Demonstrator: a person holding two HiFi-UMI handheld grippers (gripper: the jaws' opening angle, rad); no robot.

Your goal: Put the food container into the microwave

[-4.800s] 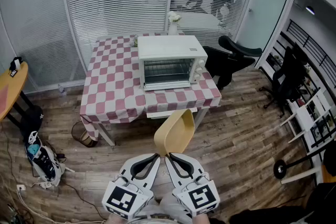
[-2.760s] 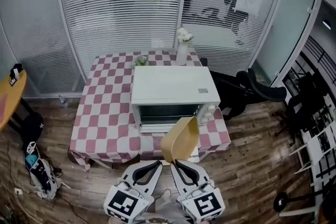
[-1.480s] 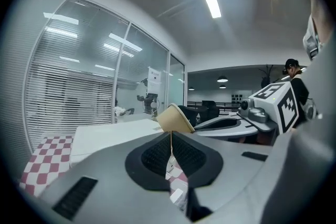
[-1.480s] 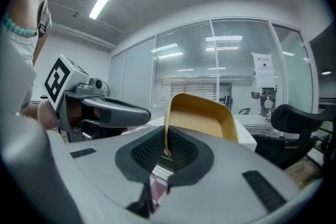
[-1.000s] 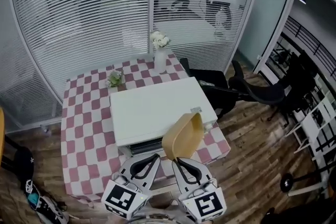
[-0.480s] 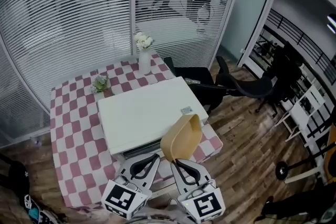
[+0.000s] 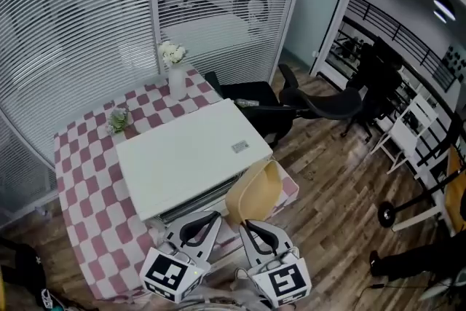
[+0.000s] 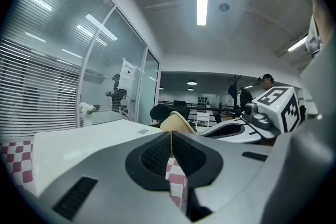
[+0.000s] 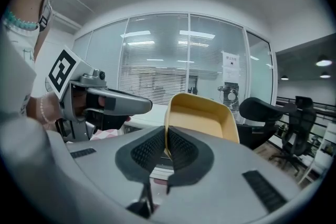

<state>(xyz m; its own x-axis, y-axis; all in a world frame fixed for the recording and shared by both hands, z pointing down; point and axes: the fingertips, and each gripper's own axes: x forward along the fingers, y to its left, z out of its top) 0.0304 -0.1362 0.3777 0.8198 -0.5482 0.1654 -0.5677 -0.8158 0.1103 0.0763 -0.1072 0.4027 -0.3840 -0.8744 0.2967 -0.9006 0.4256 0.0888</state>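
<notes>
A tan food container (image 7: 254, 191) hangs tilted over the table's near right corner, and my right gripper (image 7: 246, 224) is shut on its rim. In the right gripper view the container (image 9: 202, 117) stands up from the pinched jaws with its hollow side toward the camera. The white microwave (image 7: 186, 156) sits on the checked table (image 7: 80, 186), seen from above; its front face is hidden. My left gripper (image 7: 211, 218) is shut with nothing in it, just left of the right one and near the microwave's front edge. In the left gripper view the microwave top (image 8: 79, 141) spreads ahead.
A white vase of flowers (image 7: 175, 69) and a small plant (image 7: 118, 119) stand at the table's far side. Black office chairs (image 7: 320, 102) sit to the right on the wooden floor. Glass walls with blinds lie behind the table.
I have come up to the table from across the room. The view has swung right and now looks down on the microwave's top. Both grippers kept their pose, the container still held.
</notes>
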